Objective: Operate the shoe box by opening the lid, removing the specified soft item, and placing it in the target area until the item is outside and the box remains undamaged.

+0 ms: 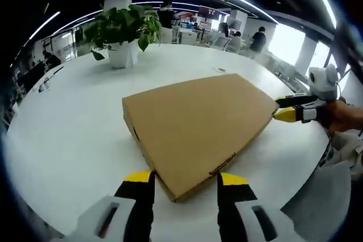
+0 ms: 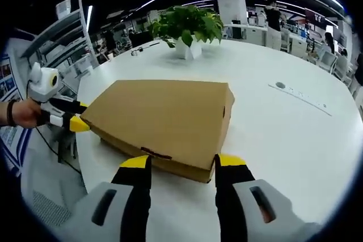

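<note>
Cardboard shoe box (image 1: 195,126) is lying flat on a round white table (image 1: 74,134), its lid down and closed. In the left gripper view, the left gripper (image 1: 186,181) is sitting at the near edge of the box, its yellow-tipped jaws spread wide with a box corner lying between them, not gripped. The right gripper (image 1: 285,114) is coming in from the right side of that view, a hand (image 1: 343,116) holding it, and its yellow tip is touching the far right corner of the box; whether it is pinching the edge there cannot be told from this view.

In the right gripper view, the right gripper (image 2: 182,165) is showing its own jaws spread apart at the near edge of the box (image 2: 164,118), one on either side of a small tab in the lid front. The left gripper (image 2: 79,123) is entering from the left of that view, its tip against the box's left corner. A potted plant (image 2: 187,29) is standing on the far part of the table (image 2: 295,134), well apart from the box.
</note>
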A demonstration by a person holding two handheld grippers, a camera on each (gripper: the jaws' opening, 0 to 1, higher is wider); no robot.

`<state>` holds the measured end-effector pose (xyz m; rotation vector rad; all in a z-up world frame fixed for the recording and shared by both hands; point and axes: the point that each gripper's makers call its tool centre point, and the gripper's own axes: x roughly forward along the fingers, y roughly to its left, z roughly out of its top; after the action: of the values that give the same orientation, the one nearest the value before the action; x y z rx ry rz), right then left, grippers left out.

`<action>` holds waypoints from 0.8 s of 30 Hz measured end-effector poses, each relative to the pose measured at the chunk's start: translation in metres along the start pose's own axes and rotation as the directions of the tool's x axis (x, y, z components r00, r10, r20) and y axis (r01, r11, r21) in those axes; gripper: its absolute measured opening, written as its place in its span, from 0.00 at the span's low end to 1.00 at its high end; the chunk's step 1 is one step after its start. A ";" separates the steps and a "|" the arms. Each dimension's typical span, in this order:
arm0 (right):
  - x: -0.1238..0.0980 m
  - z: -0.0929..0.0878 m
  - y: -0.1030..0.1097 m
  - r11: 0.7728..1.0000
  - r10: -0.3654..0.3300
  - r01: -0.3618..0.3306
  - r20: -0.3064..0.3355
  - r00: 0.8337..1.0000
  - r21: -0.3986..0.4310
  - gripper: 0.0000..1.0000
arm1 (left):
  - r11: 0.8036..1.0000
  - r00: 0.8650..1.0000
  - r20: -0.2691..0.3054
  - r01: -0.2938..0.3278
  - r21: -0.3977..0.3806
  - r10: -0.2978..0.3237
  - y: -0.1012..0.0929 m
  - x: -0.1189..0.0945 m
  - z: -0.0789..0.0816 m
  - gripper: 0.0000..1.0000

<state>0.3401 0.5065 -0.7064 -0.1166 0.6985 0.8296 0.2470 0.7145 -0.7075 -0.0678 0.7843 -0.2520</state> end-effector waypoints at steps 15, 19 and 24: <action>-0.012 -0.006 0.007 0.999 0.009 -0.010 0.005 1.000 0.035 0.40 | 1.000 1.000 -0.004 -0.009 -0.010 0.009 -0.006 -0.011 -0.007 0.43; -0.014 -0.003 0.008 0.999 0.012 -0.013 0.017 1.000 0.045 0.40 | 1.000 1.000 0.024 0.002 -0.026 -0.001 -0.007 -0.015 -0.005 0.43; -0.019 0.004 0.008 0.997 0.012 -0.015 0.035 0.999 0.070 0.40 | 0.999 0.999 0.046 0.004 -0.042 -0.003 -0.008 -0.020 0.000 0.43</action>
<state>0.3278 0.5018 -0.6904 -0.0344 0.6961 0.8171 0.2321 0.7116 -0.6921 -0.1148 0.7438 -0.2363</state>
